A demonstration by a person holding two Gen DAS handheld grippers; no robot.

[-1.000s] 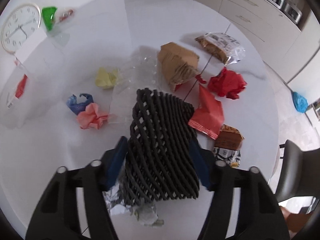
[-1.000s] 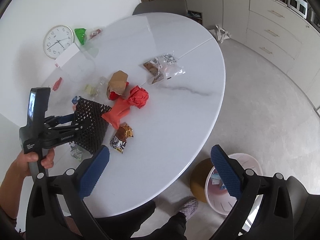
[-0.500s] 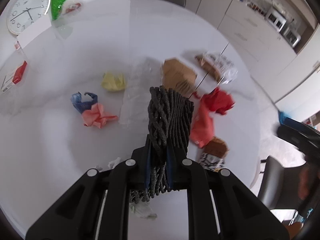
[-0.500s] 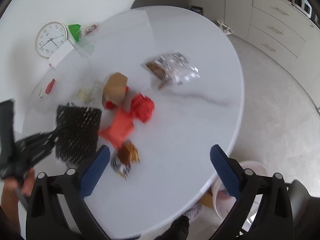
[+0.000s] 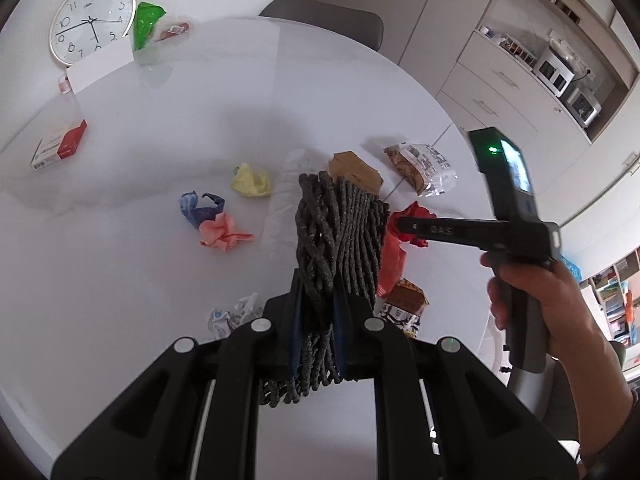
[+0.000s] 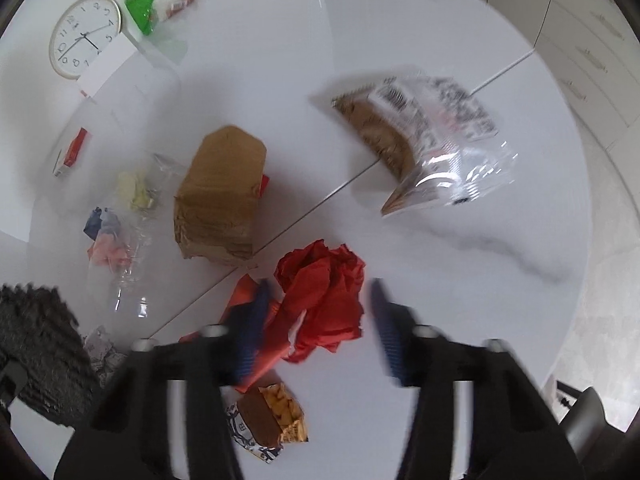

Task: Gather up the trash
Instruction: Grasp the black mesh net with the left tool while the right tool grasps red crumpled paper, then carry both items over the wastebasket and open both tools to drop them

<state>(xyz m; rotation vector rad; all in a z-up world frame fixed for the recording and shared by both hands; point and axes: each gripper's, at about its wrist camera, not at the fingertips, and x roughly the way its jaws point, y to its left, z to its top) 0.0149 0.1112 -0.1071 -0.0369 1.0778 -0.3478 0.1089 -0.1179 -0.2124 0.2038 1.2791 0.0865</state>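
Mesh point(image 5: 340, 236) — black, squashed, crumpled red paper point(image 6: 324, 300)

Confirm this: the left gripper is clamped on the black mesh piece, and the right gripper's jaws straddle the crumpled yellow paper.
One thing is wrong: the colour. In the right wrist view the right gripper, whose jaws have just been closing, straddles the crumpled red paper. The yellow paper lies apart. The left gripper is clamped on the black mesh piece, as stated.

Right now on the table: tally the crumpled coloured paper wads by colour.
yellow wad: 1
blue wad: 1
pink wad: 1
red wad: 1
Total: 4
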